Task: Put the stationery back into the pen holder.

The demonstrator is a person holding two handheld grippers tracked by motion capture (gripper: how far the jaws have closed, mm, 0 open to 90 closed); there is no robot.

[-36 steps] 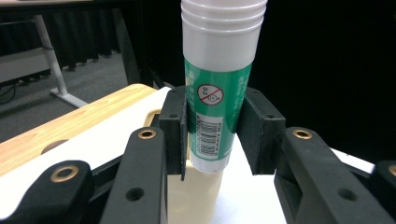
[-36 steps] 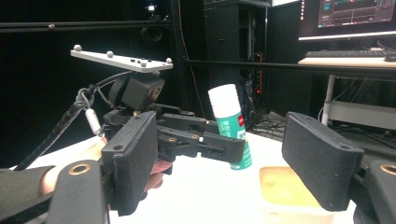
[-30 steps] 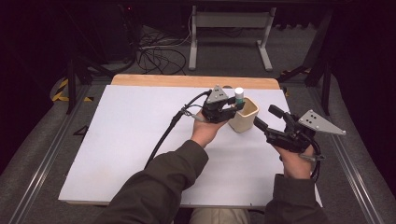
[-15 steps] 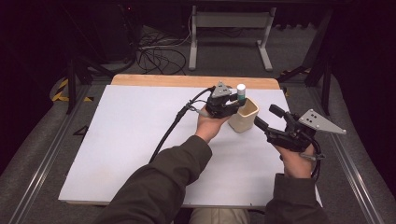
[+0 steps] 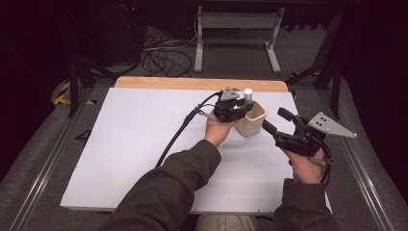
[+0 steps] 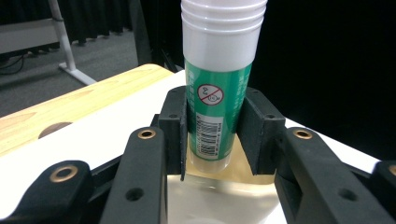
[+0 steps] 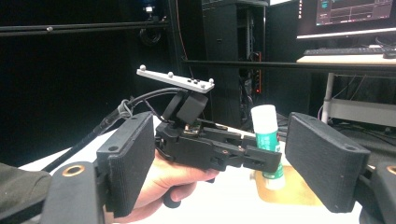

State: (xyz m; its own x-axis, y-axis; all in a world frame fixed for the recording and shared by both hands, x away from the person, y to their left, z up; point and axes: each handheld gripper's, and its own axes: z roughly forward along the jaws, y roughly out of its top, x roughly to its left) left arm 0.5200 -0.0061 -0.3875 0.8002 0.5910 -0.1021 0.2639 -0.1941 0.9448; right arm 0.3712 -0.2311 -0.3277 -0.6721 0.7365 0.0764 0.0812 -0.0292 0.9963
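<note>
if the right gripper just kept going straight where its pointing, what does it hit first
Most likely the left gripper, which lies across its line just ahead, between the open jaws. The glue stick and tan cup sit right behind that. Depth is hard to judge, so it might meet the cup first.

Glue stick cap cut by top edge.

My sleeves are dark olive-brown cloth, entering at the lower centre and lower right of the high view. My left gripper is black, topped by a small grey three-cornered plate, with a black cable trailing toward the lower left. My right gripper is black too, and its larger grey plate at the right of the frame bears small dark holes. In the left gripper view, my jaws are matt black with flat pads and brass-coloured rivets.
</note>
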